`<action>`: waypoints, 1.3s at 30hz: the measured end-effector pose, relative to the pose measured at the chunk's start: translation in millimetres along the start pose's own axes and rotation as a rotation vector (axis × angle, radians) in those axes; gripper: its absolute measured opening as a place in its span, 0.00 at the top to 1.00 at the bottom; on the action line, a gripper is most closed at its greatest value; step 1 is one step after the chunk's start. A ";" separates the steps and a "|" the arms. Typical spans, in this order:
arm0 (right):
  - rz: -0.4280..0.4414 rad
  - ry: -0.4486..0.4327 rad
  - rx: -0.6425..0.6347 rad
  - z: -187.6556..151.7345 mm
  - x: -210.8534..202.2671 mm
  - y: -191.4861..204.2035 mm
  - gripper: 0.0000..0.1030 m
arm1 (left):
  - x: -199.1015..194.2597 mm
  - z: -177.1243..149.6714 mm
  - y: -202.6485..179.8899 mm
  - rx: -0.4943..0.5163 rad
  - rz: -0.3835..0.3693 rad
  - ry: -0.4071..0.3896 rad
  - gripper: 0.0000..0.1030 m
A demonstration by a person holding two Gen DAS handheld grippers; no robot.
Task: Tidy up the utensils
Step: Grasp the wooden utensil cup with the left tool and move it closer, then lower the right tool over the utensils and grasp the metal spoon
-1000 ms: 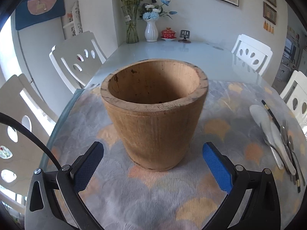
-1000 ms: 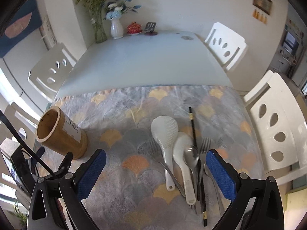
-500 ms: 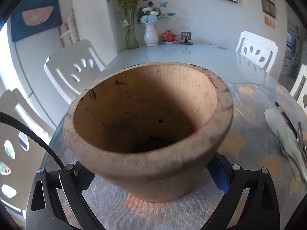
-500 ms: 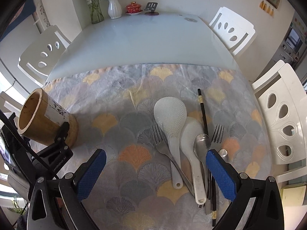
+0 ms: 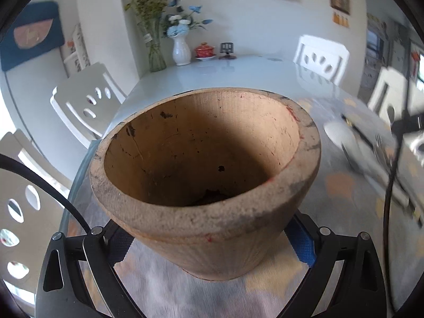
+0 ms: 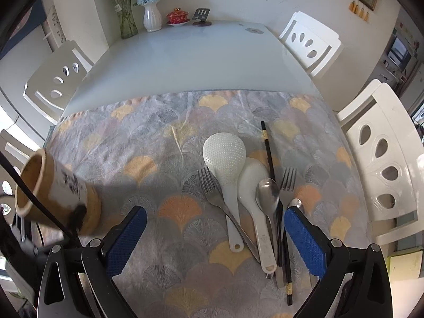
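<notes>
A brown wooden utensil holder fills the left wrist view, empty inside. My left gripper is shut on its lower body, one blue pad on each side. In the right wrist view the holder leans tilted at the cloth's left edge. My right gripper is open, low over the cloth. A white rice paddle, a white spoon, a metal spoon, two forks and black chopsticks lie bunched just ahead of its right finger.
A fan-patterned cloth covers the near part of a glass table. White chairs stand around it. A flower vase and a red lidded cup sit at the far end.
My left gripper closed around the holder and tilted it. My right gripper came lower and nearer to the utensil pile, staying open.
</notes>
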State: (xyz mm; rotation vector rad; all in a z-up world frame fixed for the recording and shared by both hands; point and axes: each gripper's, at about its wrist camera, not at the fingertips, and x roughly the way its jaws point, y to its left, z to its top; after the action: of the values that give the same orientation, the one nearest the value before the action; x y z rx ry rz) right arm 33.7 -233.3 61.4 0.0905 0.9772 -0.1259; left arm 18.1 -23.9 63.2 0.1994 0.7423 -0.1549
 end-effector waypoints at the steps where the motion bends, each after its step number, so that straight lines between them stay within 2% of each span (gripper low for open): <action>1: -0.001 -0.002 0.006 -1.9 -2.5 -0.9 0.00 | 1.5 -5.6 -4.1 0.022 0.000 0.012 0.05; 2: 0.000 -0.004 0.013 -4.1 -5.1 -1.9 0.00 | -2.1 -12.0 -6.1 0.029 0.016 -0.023 0.05; 7: -0.016 -0.052 0.028 -11.6 -23.5 -10.7 0.00 | -1.9 -12.9 -3.8 0.014 0.015 -0.032 0.05; 9: -0.035 -0.085 0.044 -11.6 -31.9 -20.6 0.00 | -1.7 -16.9 -5.5 0.020 0.026 -0.062 0.05; 13: -0.099 -0.165 0.112 -9.0 -47.7 -58.0 0.00 | -1.6 -18.0 -4.1 0.010 0.020 -0.071 0.05; 19: -0.064 -0.153 0.301 -13.2 -50.2 -120.7 0.00 | -2.4 -19.4 -2.6 0.001 0.013 -0.079 0.05; 24: -0.082 -0.093 0.371 -31.5 -32.6 -137.9 0.00 | -2.4 -19.7 -3.1 0.003 0.019 -0.082 0.05; 26: -0.113 -0.066 0.366 -42.0 -23.6 -139.2 0.08 | -2.1 -19.7 -1.7 0.000 0.016 -0.082 0.05; 28: -0.131 -0.029 0.349 -51.0 -13.0 -143.1 0.21 | -2.0 -19.6 -2.4 -0.001 0.014 -0.080 0.05; 30: -0.139 0.010 0.327 -56.6 -1.6 -147.5 0.26 | -1.9 -19.5 -2.3 -0.001 0.015 -0.080 0.05; 33: -0.127 0.085 0.287 -62.4 21.8 -154.0 0.39 | -1.4 -19.5 -1.9 0.001 0.019 -0.080 0.04; 36: -0.096 0.155 0.224 -65.2 47.6 -152.1 0.47 | -1.5 -20.2 -3.5 0.005 0.031 -0.078 0.04; 39: -0.061 0.205 0.141 -64.0 70.8 -143.8 0.48 | -2.0 -20.3 -4.0 0.006 0.034 -0.078 0.04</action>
State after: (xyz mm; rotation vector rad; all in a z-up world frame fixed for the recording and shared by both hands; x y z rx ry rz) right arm -0.9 -371.6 -35.9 0.2066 1.1758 -0.2452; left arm 2.6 -22.9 49.4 0.2100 0.6604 -0.1320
